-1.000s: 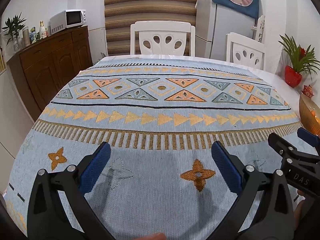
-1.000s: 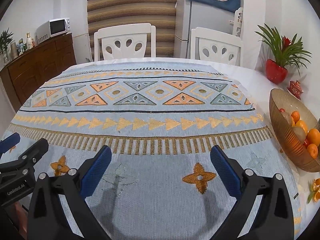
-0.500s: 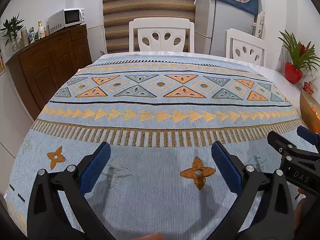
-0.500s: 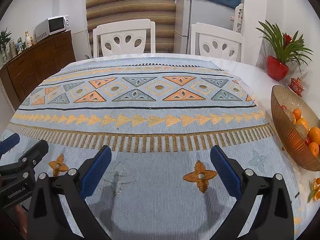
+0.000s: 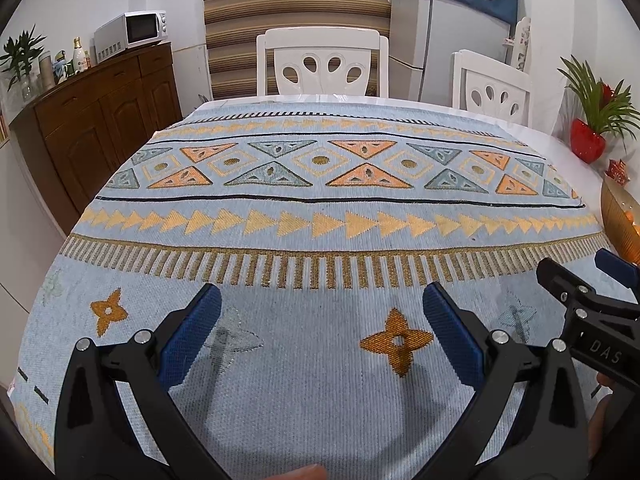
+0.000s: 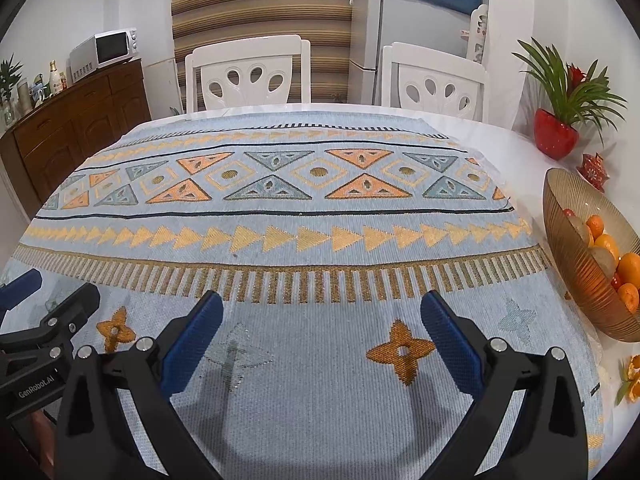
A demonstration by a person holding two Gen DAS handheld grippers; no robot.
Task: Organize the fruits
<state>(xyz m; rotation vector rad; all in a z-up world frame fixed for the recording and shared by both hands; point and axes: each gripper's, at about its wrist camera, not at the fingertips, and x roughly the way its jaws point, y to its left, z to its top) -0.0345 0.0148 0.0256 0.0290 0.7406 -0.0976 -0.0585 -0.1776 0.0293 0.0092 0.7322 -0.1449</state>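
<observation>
Both-side fingers (image 5: pixel 192 332) spread wide, empty; fruit bowl (image 6: pixel 576 264) at cloth's (image 6: pixel 320 208) right edge (middle bare).

Table centre: covered by the woven patterned tablecloth (image 6: pixel 320 208).
Right edge: ribbed amber glass bowl (image 6: pixel 576 264), oranges (image 6: pixel 630 266) held inside.
Behind bowl: red potted plant (image 6: pixel 556 136).
Far side: two white chairs (image 6: pixel 248 76).
Left wall: brown wooden sideboard (image 6: pixel 60 136), white microwave (image 6: pixel 106 50) set on top.
</observation>
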